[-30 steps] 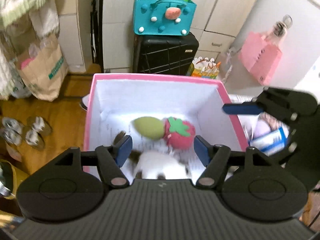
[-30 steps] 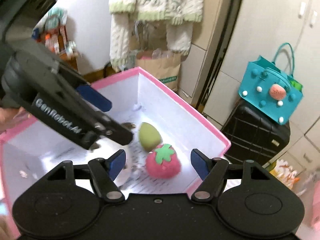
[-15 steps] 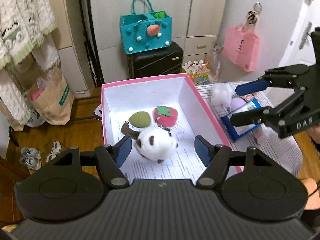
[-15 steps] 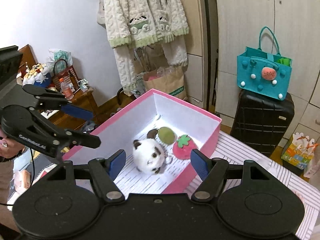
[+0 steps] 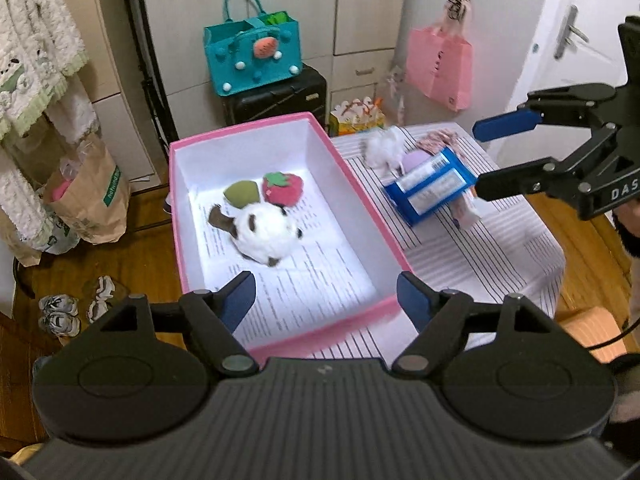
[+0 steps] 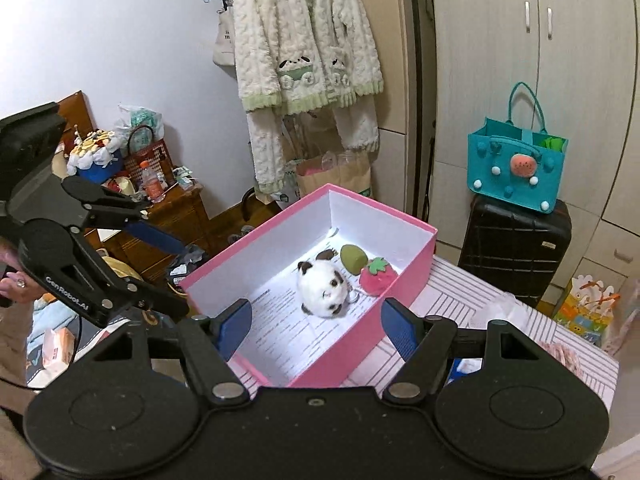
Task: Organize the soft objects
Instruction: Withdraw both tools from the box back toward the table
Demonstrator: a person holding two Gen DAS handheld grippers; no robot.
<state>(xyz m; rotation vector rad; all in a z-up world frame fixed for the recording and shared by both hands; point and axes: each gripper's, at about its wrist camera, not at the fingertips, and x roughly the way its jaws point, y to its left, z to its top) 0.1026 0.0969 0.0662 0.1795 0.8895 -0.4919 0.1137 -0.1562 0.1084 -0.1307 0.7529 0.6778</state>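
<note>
A pink box (image 5: 352, 184) with white walls stands on a striped table (image 5: 480, 248). Inside lie a white plush with dark patches (image 5: 266, 232), a green plush (image 5: 240, 194) and a red strawberry plush (image 5: 283, 189). My left gripper (image 5: 326, 302) is open and empty above the box's near end. My right gripper (image 6: 316, 326) is open and empty over the box's side; it also shows in the left wrist view (image 5: 492, 160). A white fluffy toy (image 5: 382, 148), a lilac soft thing (image 5: 414, 160) and a blue packet (image 5: 432, 184) lie on the table right of the box.
A teal bag (image 5: 252, 60) sits on a black suitcase (image 5: 280, 98) behind the table. A pink bag (image 5: 438, 68) hangs on the wall. A paper bag (image 5: 92, 200) and shoes (image 5: 60, 314) are on the wooden floor at left.
Both grippers have pulled up and back from inside the box. The white plush was let go and now lies in the box next to the green and strawberry plushes.
</note>
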